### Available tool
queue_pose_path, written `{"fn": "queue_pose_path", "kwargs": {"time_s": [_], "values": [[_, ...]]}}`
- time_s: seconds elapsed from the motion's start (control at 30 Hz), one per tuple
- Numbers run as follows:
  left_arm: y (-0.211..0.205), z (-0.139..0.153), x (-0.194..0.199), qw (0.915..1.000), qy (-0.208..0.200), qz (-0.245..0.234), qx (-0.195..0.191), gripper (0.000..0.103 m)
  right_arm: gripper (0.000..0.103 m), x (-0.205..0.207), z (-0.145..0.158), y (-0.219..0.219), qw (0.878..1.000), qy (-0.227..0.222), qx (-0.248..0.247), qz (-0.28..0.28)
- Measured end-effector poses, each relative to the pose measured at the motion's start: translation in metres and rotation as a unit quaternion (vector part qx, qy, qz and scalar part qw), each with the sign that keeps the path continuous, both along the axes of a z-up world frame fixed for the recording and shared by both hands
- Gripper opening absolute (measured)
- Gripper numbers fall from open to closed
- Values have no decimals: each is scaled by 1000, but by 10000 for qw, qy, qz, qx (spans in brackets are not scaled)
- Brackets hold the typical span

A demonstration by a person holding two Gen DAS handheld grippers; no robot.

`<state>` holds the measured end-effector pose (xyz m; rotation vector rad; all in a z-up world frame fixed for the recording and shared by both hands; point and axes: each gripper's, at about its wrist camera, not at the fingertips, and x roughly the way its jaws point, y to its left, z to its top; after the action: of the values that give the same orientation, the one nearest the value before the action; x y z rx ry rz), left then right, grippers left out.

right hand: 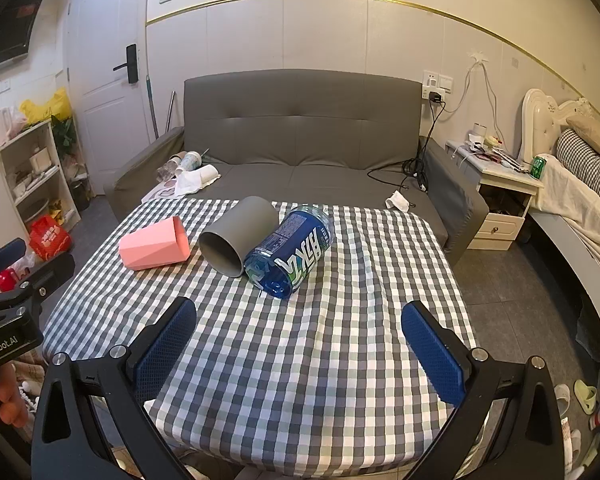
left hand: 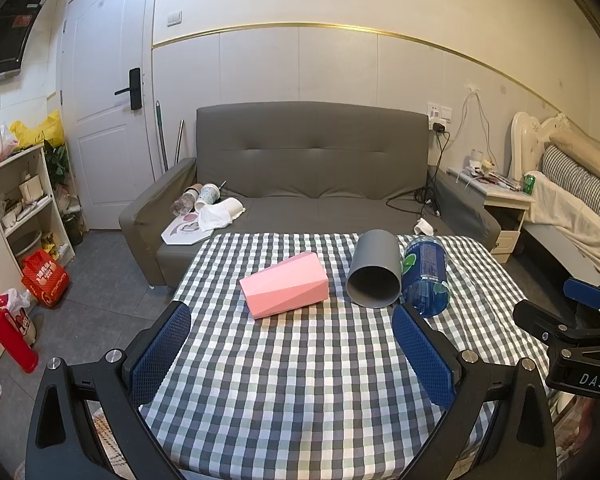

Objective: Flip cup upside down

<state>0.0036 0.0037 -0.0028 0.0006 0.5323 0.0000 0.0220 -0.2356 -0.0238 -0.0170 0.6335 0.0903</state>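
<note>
Location: a small one-room home. A grey sofa (left hand: pixel 312 168) stands directly behind the worktop (left hand: pixel 300 360), which carries a checked cloth. To the right of the sofa stand a white nightstand (right hand: pixel 504 200) and a bed (right hand: pixel 572 184) with pillows. To the left of the sofa are a white entrance door (left hand: pixel 104 112) and an open shelf unit (left hand: pixel 24 200) holding household items.

A grey sofa (left hand: pixel 312 168) stands against the pale panelled wall (left hand: pixel 300 60), which carries a thin gold trim line. To its left is a white door (left hand: pixel 100 92) with a black handle lock, and nearer, an open cream shelf unit (left hand: pixel 24 200) (rather cluttered). On the right, a white nightstand (right hand: pixel 500 196) sits beside a bed with a carved headboard (right hand: pixel 540 120). Grey tiled floor (left hand: pixel 100 292) throughout; the bench wears a checked cloth (right hand: pixel 300 360).
</note>
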Motion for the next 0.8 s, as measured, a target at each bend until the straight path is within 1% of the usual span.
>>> {"fn": "queue_pose_path", "kwargs": {"time_s": [0.8], "values": [[0, -1, 0, 10000, 7, -5, 6, 103, 103, 1, -1, 0, 10000, 35, 10, 4]]}}
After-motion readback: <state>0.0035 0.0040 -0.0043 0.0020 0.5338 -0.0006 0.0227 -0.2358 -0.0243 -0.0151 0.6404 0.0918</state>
